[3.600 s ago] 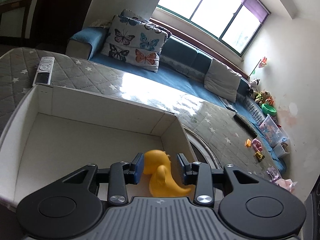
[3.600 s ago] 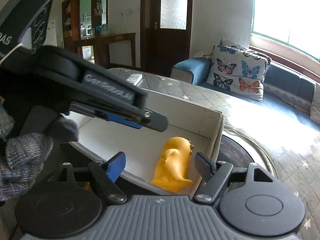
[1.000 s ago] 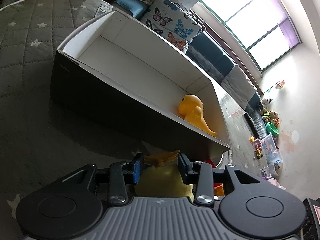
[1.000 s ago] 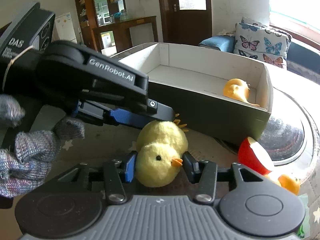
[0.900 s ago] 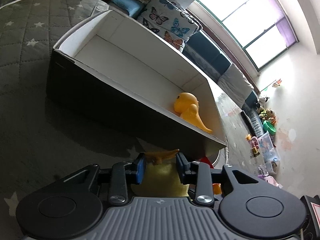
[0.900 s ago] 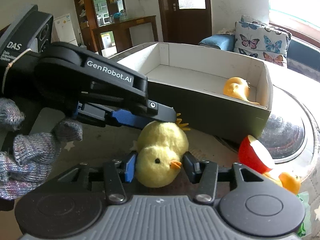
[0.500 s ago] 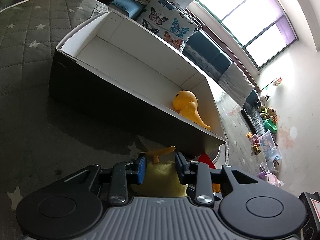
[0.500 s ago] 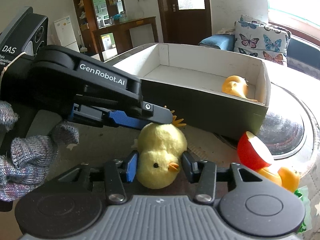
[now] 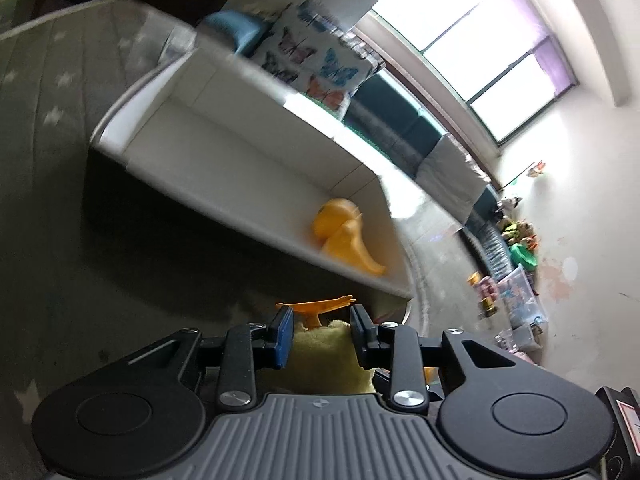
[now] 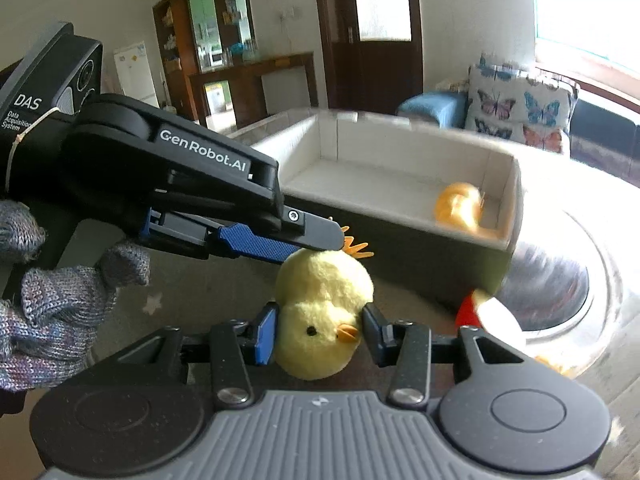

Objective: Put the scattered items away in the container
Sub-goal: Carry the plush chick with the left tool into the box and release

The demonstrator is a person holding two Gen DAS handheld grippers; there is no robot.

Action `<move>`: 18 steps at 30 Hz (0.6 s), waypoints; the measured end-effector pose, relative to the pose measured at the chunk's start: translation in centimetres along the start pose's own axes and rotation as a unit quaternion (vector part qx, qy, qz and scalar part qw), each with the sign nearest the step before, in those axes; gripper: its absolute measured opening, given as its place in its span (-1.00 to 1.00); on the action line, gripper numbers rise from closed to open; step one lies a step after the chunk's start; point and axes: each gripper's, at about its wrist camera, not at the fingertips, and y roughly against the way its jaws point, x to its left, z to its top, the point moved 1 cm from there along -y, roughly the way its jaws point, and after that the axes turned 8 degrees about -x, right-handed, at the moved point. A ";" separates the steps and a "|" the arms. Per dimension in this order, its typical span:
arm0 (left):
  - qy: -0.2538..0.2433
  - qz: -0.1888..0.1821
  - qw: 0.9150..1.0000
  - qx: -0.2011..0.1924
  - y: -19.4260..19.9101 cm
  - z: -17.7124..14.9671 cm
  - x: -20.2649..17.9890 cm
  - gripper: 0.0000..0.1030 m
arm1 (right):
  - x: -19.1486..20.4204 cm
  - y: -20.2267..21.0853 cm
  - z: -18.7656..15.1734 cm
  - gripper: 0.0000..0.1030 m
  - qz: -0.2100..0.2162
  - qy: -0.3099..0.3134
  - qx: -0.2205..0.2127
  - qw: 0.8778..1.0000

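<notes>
On the grey star cloth (image 9: 52,184) in front of the box (image 9: 224,184), the left gripper (image 9: 320,322) has the fluffy yellow chick (image 9: 324,356) between its two fingers. Its jaws are closing in on the soft body, and the chick's orange feet (image 9: 316,305) poke out past the tips. I cannot tell if the pads press the fluff yet. Just behind is the dark near wall of the box, and inside, at the far right end, sits an orange toy duck (image 9: 344,236). This view is a bit blurry. From the right side, the right gripper (image 10: 320,336) squeezes the chick (image 10: 320,312) on both sides of its head, so it holds the toy tight. The left gripper (image 10: 320,238) comes in from the left and sits on top of the chick, near the feet (image 10: 354,247). A gloved hand (image 10: 60,312) holds that tool. The box (image 10: 400,184) is close behind, with the orange duck (image 10: 460,204) at its right end, and a red and white toy (image 10: 488,314) lies on the cloth to the right. I think both tools are lifting the chick together. To do it well, they should go up at the same speed, rise over the near wall, then let go above the bare white floor of the box, not on the duck.
</notes>
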 end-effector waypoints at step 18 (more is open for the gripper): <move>-0.039 0.008 0.999 -0.016 -7.7 8.3 -1.9 -0.41 | -5.8 -7.0 7.5 -0.15 -0.028 -0.007 -0.018 0.999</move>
